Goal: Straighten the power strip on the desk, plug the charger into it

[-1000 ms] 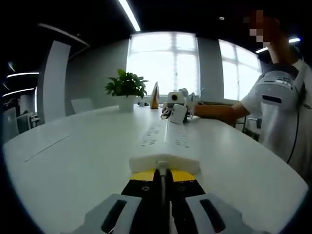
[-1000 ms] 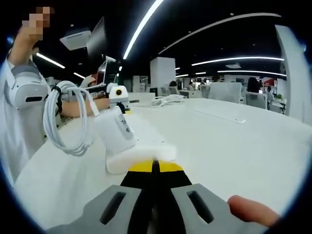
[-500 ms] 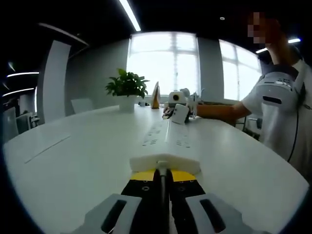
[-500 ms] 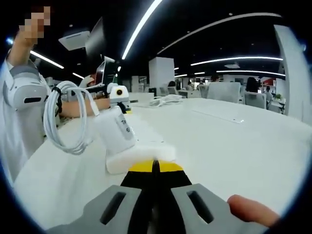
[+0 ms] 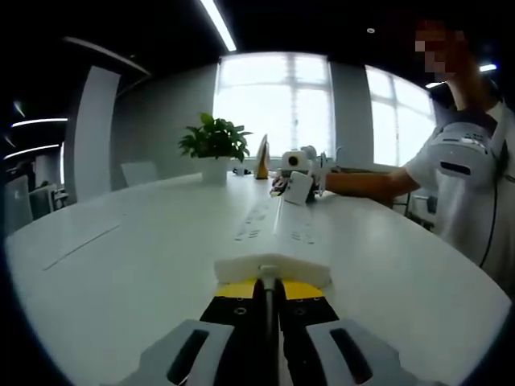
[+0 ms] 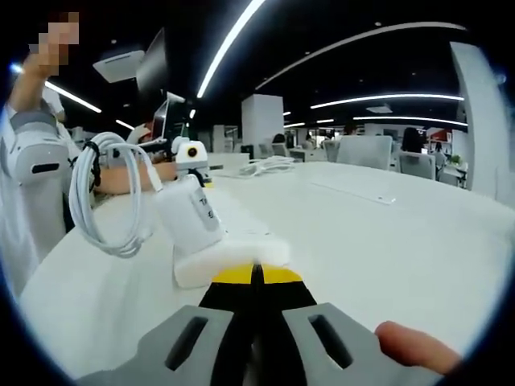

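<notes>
Where the left gripper (image 5: 269,283) points along the white worktop (image 5: 121,265), its jaws are clamped on the near end of the power strip (image 5: 272,241), which runs away toward the charger (image 5: 295,186) and a potted plant (image 5: 214,146). In the right gripper view, the right gripper (image 6: 253,277) pinches the strip's other end (image 6: 229,259), beside the tilted charger (image 6: 191,215) with its coiled cable (image 6: 105,197).

White desk (image 5: 137,265). Bright windows (image 5: 294,108) behind a potted plant (image 5: 214,145). Ceiling light strips (image 6: 233,44), white pillar (image 6: 266,121), office chairs (image 6: 366,150) in open office.
</notes>
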